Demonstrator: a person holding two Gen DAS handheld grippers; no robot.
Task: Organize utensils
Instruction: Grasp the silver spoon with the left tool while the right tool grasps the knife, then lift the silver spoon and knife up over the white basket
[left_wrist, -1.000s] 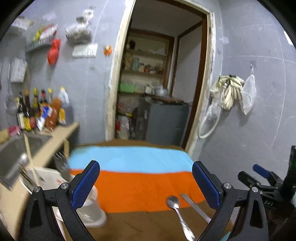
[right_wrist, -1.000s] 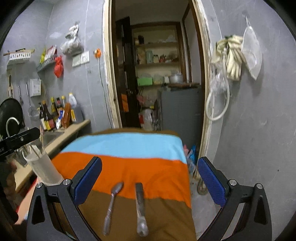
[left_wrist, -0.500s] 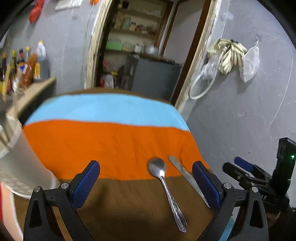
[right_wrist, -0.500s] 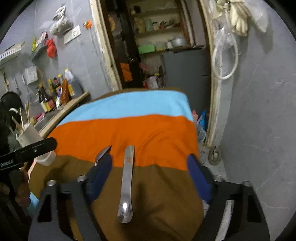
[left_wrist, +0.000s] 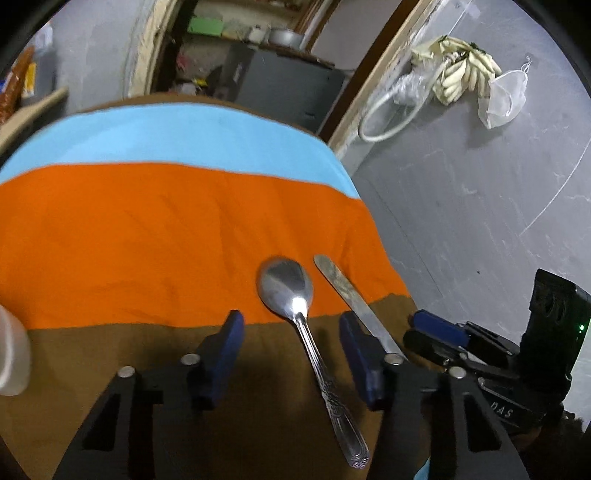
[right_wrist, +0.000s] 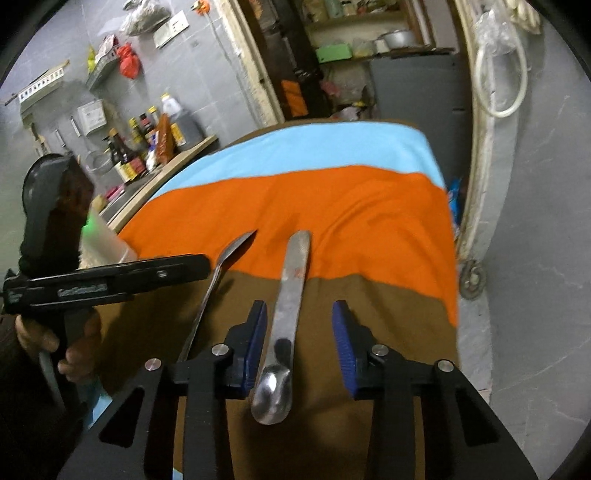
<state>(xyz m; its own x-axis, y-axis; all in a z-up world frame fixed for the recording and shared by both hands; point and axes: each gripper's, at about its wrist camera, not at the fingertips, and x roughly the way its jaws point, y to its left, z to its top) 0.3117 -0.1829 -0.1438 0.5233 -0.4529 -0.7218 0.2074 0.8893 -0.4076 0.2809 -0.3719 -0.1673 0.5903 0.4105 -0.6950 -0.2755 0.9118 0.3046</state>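
Observation:
A steel spoon (left_wrist: 286, 290) lies on the striped cloth (left_wrist: 147, 229), bowl far, patterned handle near. My left gripper (left_wrist: 291, 325) straddles its neck, jaws closing, with a gap on both sides. A second spoon with a flat handle (right_wrist: 291, 280) lies beside it, bowl nearest me. My right gripper (right_wrist: 299, 312) straddles that handle, jaws closing, the pads not touching it. In the left wrist view the flat handle (left_wrist: 341, 286) runs behind my right finger, and the right gripper (left_wrist: 436, 332) shows beyond. The right wrist view shows the left gripper (right_wrist: 110, 278) over the first spoon (right_wrist: 225, 262).
A white utensil holder (left_wrist: 11, 354) stands at the cloth's left edge. A counter with sauce bottles (right_wrist: 147, 147) runs along the left wall. Behind the table is a doorway with a grey cabinet (left_wrist: 280, 85). The table's right side drops off by the grey wall (right_wrist: 535, 221).
Both grippers have sunk toward the table and tipped downward. Their jaws have narrowed, each now with a spoon between its fingers. The white holder has slid to the left wrist view's edge.

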